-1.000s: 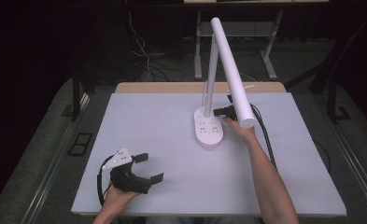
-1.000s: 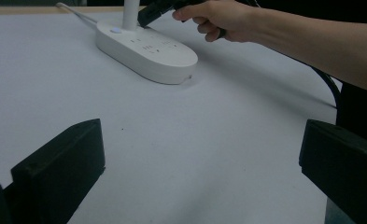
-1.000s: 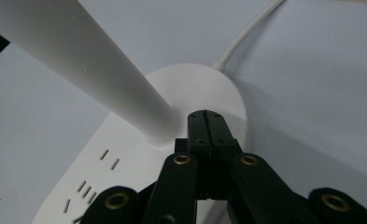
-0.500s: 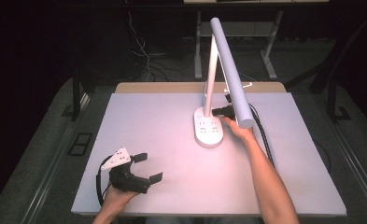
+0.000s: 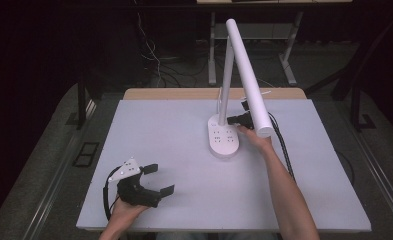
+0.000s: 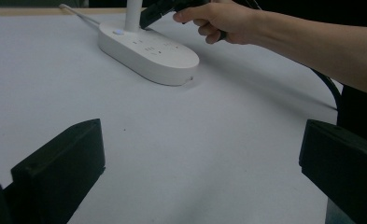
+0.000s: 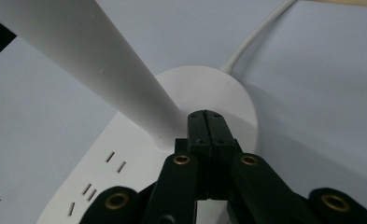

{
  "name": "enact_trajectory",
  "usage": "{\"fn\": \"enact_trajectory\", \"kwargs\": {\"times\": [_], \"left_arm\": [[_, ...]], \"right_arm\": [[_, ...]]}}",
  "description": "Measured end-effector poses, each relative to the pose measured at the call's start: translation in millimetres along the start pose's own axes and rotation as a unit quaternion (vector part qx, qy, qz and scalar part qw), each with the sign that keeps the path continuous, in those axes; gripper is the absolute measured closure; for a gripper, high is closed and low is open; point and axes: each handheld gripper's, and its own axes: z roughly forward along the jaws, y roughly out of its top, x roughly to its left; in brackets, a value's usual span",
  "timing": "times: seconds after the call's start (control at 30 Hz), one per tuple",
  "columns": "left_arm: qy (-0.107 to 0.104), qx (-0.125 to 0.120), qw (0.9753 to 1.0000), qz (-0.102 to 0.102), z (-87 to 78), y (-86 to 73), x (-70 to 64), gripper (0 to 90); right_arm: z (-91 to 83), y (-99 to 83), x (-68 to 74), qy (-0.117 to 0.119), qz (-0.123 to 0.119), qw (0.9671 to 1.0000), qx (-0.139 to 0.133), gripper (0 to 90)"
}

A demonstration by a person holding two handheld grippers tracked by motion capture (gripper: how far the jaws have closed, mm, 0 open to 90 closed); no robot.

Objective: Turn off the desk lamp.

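The left gripper (image 5: pixel 156 179) is being rested on the white table (image 5: pixel 184 200) at about seven o'clock from the table's middle, its jaws being held wide apart with nothing between them. Farther off, at about one o'clock, the desk lamp (image 5: pixel 223 138) is being kept upright on its oval socket base. The right gripper (image 7: pixel 207 122) is being held with jaws pressed together, gripping nothing, its tip just beside the lamp's stem above the base.
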Motion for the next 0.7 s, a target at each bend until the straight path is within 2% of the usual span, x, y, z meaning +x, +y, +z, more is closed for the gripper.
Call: {"fn": "enact_trajectory", "kwargs": {"times": [0.33,0.5,0.7], "left_arm": [[-0.003,-0.002,1.0000,-0.001,-1.1,0.4,0.6,0.0],[-0.003,-0.002,1.0000,-0.001,-0.1,0.4,0.1,0.0],[-0.004,-0.001,1.0000,0.000,0.4,0.4,-0.5,0.0]], "right_arm": [[-3.6,1.0,-0.6,0.005,-0.001,1.0000,-0.003,90.0],[-12.4,4.3,1.9,0.012,-0.007,0.9998,-0.016,90.0],[-26.1,5.4,6.9,0.009,-0.014,0.9998,-0.011,90.0]]}}
